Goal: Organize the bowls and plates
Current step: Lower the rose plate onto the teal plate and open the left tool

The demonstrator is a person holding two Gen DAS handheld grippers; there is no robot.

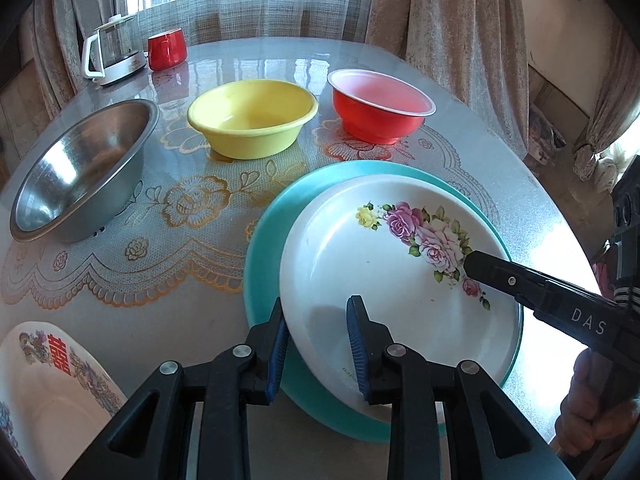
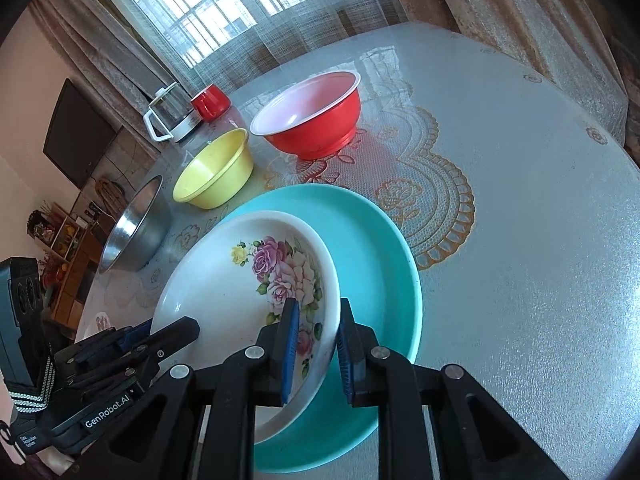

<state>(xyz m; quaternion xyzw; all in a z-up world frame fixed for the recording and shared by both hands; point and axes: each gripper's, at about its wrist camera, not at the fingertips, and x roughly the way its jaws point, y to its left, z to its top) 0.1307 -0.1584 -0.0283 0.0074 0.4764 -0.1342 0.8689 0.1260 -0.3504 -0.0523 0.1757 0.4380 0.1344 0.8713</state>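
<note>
So you've got both grippers on the same dish right now. The white floral plate (image 1: 360,264) sits tilted over the teal plate (image 1: 264,240), which lies flat on the desk (image 1: 224,280). Your left gripper (image 1: 316,354) straddles the near-left rim of the floral plate, one blue pad outside the rim and one over the inside, so it's clamped on that edge. Your right gripper (image 2: 316,354) does the same on the opposite rim, one pad over the rose print and the other on the outside wall, also clenched on the plate. In the left wrist view you can see the right gripper's black fingers reaching in across the roses, with a hand (image 1: 596,420) wrapped around its handle at the edge of the picture.

The rest of the dishes stand apart from that stack. The yellow bowl (image 1: 252,120) is in the middle behind the plates, the red bowl (image 1: 380,112) just to its right, and the steel bowl (image 1: 80,172) off to the left, tipped a bit toward the camera. Another white plate with red characters (image 1: 52,380) pokes in at the near-left corner of the desk. Way at the back left there's a glass kettle (image 1: 114,50) with a red cup (image 1: 167,49) right beside it, near the curtains (image 1: 460,20).
</note>
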